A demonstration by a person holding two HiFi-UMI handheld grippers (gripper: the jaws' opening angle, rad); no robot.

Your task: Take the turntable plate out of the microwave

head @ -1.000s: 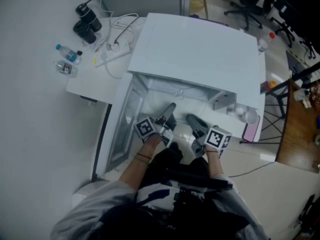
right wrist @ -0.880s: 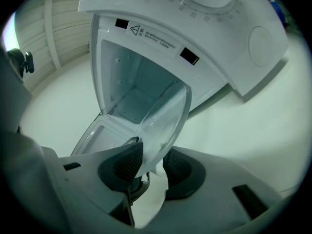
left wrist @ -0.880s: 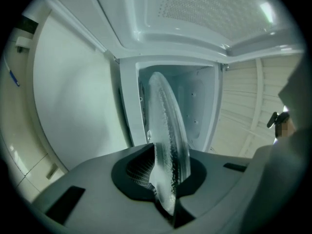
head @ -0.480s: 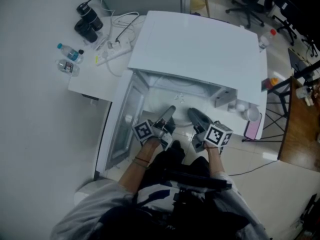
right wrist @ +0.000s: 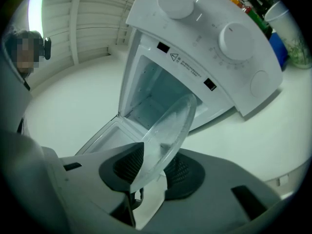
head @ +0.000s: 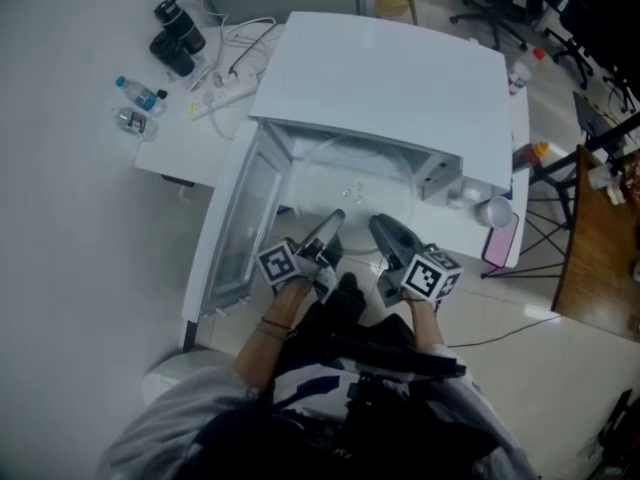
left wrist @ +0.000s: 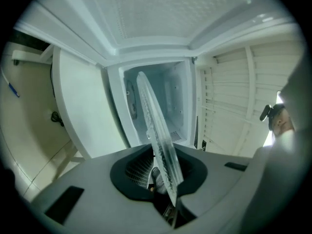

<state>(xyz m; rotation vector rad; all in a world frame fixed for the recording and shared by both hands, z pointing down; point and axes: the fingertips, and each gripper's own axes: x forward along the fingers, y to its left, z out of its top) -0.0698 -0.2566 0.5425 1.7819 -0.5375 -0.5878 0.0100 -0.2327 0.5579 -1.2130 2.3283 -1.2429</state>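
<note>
Microwave sits on the white worktop, its door swung wide to your left. You hold the turntable plate at the oven's open mouth, near the worktop's front edge, with a gripper on each side of its near rim.

Your left gripper: fingers narrow and easing apart. The plate's rim is pinched between the pads, seen edge-on and nearly upright in that gripper's view.

Your right gripper: fingers set wide, closed on the rim, the glass crossing them at a slant.

Two knobs show on the control panel.

At the worktop's far left corner:
- two water bottles
- a power strip
- a black flask

A cup stands just right of the microwave.
</note>
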